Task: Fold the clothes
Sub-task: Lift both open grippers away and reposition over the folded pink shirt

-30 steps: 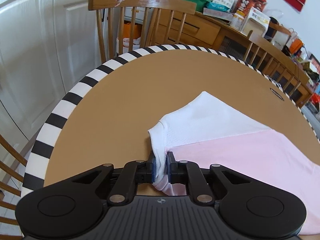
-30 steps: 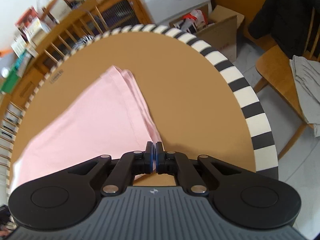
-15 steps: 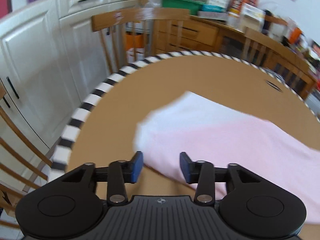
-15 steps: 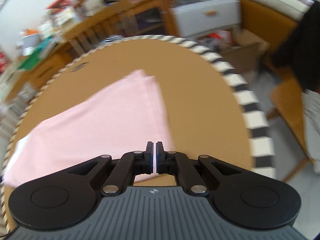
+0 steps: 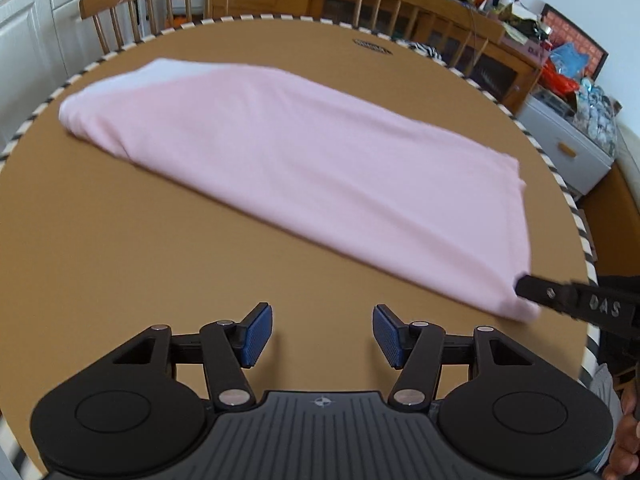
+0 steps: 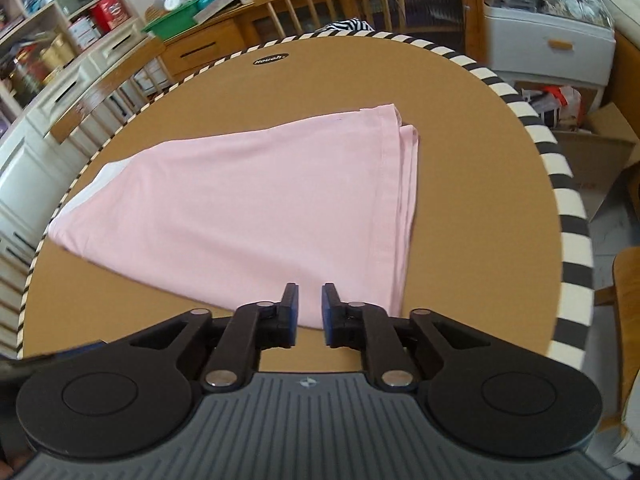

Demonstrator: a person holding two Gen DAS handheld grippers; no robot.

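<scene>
A pink garment (image 5: 300, 168) lies folded into a long flat strip on the round brown table (image 5: 120, 260), with a white part (image 5: 160, 72) showing at its far left end. My left gripper (image 5: 322, 332) hovers over bare table in front of the garment. Its jaws are opening and hold nothing. My right gripper (image 6: 310, 308) is at the garment's (image 6: 260, 208) near right edge. Its jaws are opening a little, and pink cloth shows in the gap without being pinched. One of its fingers (image 5: 560, 296) shows at the garment's corner in the left wrist view.
The table has a black-and-white striped rim (image 6: 568, 208). Wooden chairs (image 5: 160, 0) stand around it, one close on the right (image 6: 628, 280). Behind are a cluttered wooden sideboard (image 6: 224, 40), a white drawer unit (image 6: 552, 40) and a cardboard box (image 6: 600, 152). A hand (image 5: 628, 440) shows at the lower right.
My left gripper let go of the white end, opened wide and swung back toward the table's near side. My right gripper rolled level and parted its jaws off the pink edge.
</scene>
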